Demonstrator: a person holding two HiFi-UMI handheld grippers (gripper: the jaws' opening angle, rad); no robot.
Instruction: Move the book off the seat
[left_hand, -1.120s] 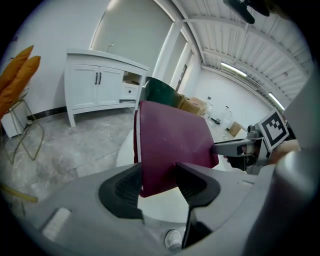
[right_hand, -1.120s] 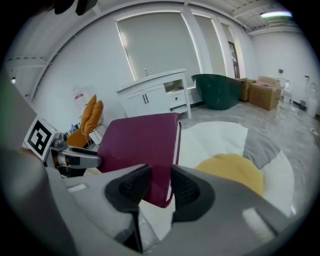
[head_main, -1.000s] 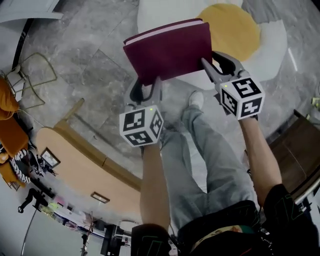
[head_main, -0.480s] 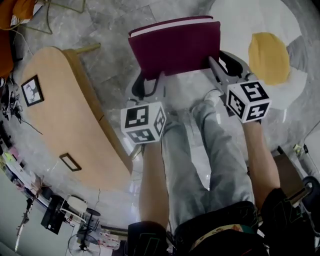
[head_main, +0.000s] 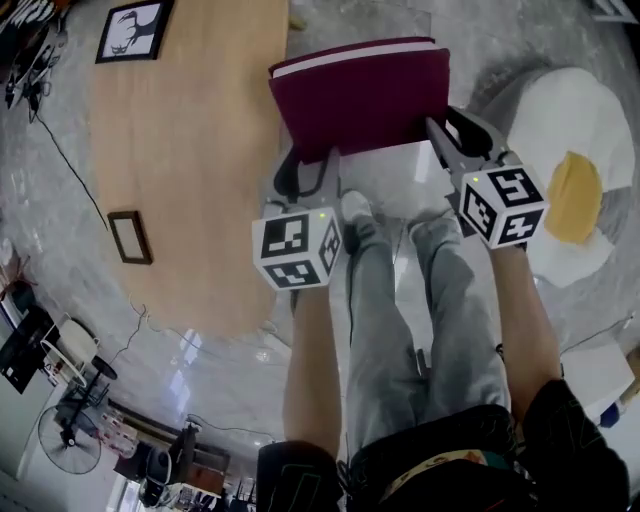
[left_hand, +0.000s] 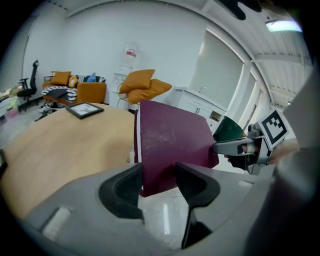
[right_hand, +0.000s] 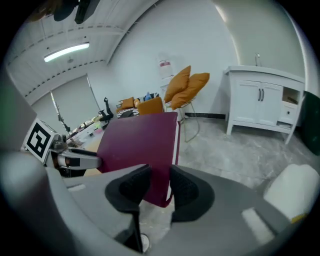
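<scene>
Now the left claw (head_main: 307, 163) and right claw (head_main: 448, 130) each pinch a near corner of the dark red hardback book (head_main: 365, 95), with the pale wooden surface (head_main: 190, 150) just to its left.

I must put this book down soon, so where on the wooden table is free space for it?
The wooden table is bare across its broad middle and along the edge nearest the book, between the deer picture at its far corner and the small frame near its other side. The floor at lower left is crowded, around the fan.
</scene>
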